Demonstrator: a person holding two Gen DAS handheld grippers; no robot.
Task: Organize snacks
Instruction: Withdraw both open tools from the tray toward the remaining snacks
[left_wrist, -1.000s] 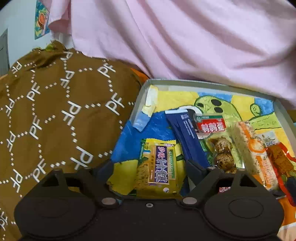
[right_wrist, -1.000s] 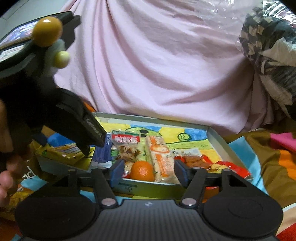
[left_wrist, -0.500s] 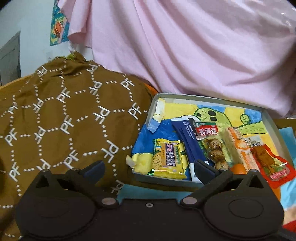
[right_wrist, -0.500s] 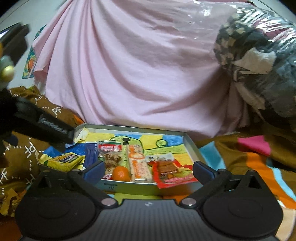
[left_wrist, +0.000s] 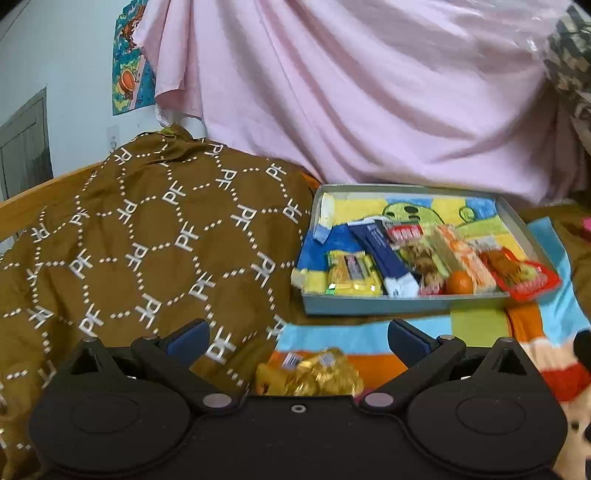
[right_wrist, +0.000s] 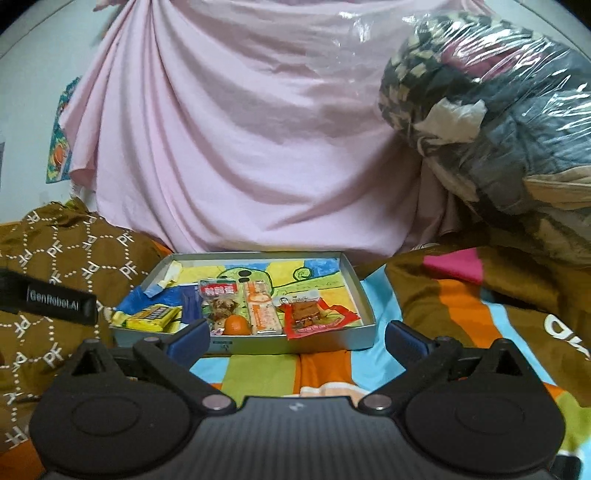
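A grey tray (left_wrist: 402, 305) (right_wrist: 295, 341) with a cartoon lining rests on the bedding ahead of both grippers. Along its near side lie a yellow packet (left_wrist: 351, 275) (right_wrist: 147, 316), a blue packet (left_wrist: 384, 254) (right_wrist: 189, 302), a red-labelled egg packet (left_wrist: 413, 251) (right_wrist: 219, 302), a small orange (left_wrist: 459, 283) (right_wrist: 236, 325), an orange-white bar (left_wrist: 461, 258) (right_wrist: 260, 304) and a red packet (left_wrist: 517, 275) (right_wrist: 314, 314). A gold-wrapped snack bag (left_wrist: 314, 376) lies outside the tray, just under my left gripper (left_wrist: 298, 338), which is open and empty. Short of the tray, my right gripper (right_wrist: 297, 336) is open too, holding nothing.
A brown cloth printed with "PF" (left_wrist: 147, 251) is heaped left of the tray. A pink sheet (right_wrist: 240, 147) hangs behind it. A striped blanket (right_wrist: 443, 314) covers the bed in front and right. A plastic-wrapped bundle of bedding (right_wrist: 498, 122) bulges at the right.
Both grippers have drawn back from the tray and their jaws have spread wider. The yellow packet stays in the tray, and the gold bag has come into the left wrist view.
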